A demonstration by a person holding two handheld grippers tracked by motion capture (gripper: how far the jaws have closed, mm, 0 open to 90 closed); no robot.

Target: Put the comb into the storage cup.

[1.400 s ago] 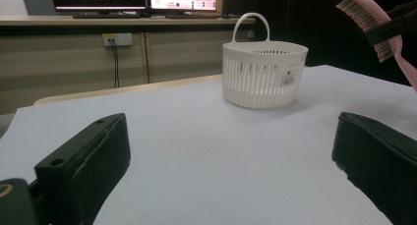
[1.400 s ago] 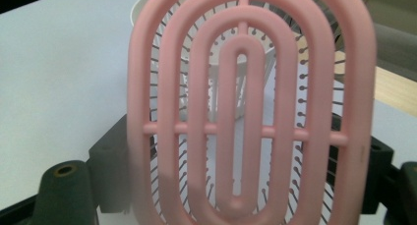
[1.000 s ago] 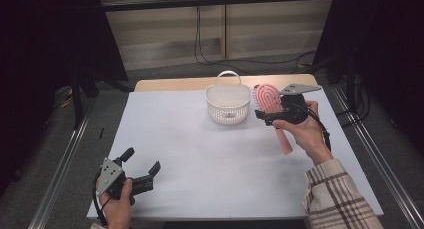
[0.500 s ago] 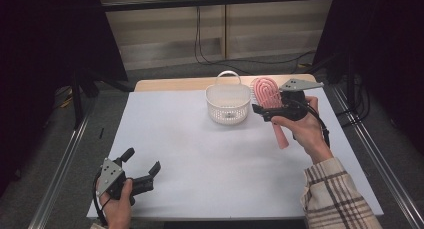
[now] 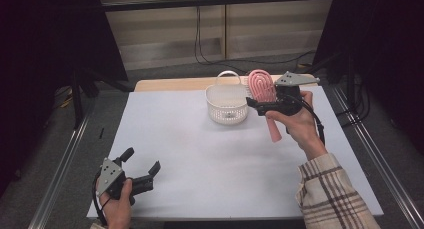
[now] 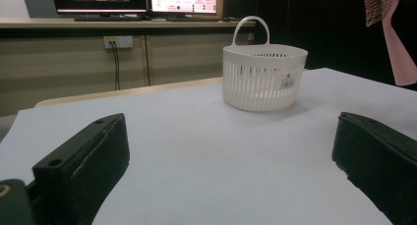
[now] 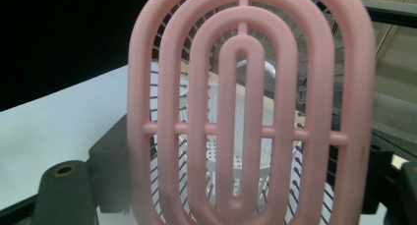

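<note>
A: What was noted since the second before, desk first?

B: The white desk was unchanged. The white basket was left standing at the far edge. The pink hairbrush had been carried leftward, nearer the basket, held raised beside its rim. A drop into the basket was judged close.

A: The tongs?

B: The right tongs were pinched on the brush at its neck. The left tongs were kept spread, idle at the near corner.

A: The brush itself?

B: An oval vented head, concentric pink ribs, thin bristles behind, a plain handle hanging down.
</note>
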